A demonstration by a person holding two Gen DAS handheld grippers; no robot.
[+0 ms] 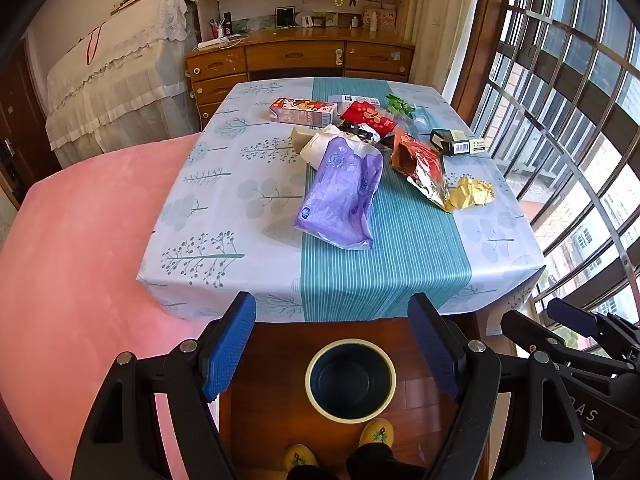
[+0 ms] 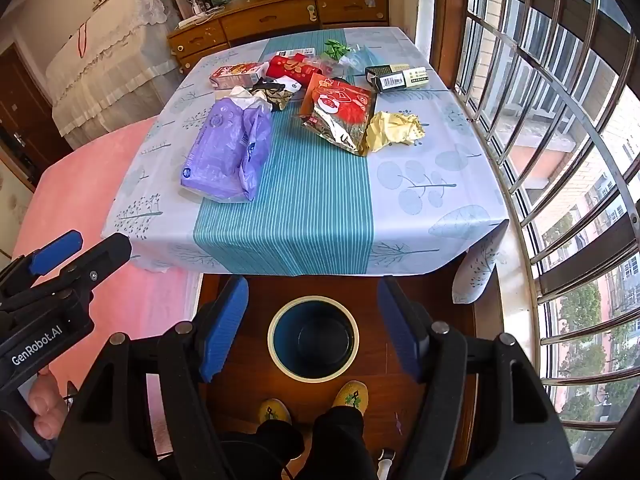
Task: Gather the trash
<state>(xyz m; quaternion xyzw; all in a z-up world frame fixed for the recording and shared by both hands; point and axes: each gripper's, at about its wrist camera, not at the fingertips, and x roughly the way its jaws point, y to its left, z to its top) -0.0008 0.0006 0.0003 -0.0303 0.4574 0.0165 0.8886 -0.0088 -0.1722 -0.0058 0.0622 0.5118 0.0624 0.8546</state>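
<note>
Plainly, both the left tongs point(image 1: 332, 344) and right tongs point(image 2: 312, 322) gape wide, empty, above the bin point(image 1: 350, 380).

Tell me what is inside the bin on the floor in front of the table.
The bin looks empty: its dark inner wall and bottom show in both views, with no trash in it. The near inner wall is hidden below the rim. All the wrappers are on the table.

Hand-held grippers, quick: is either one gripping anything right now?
Left hand-held gripper: open, holding nothing.
Right hand-held gripper: open, holding nothing.
</note>
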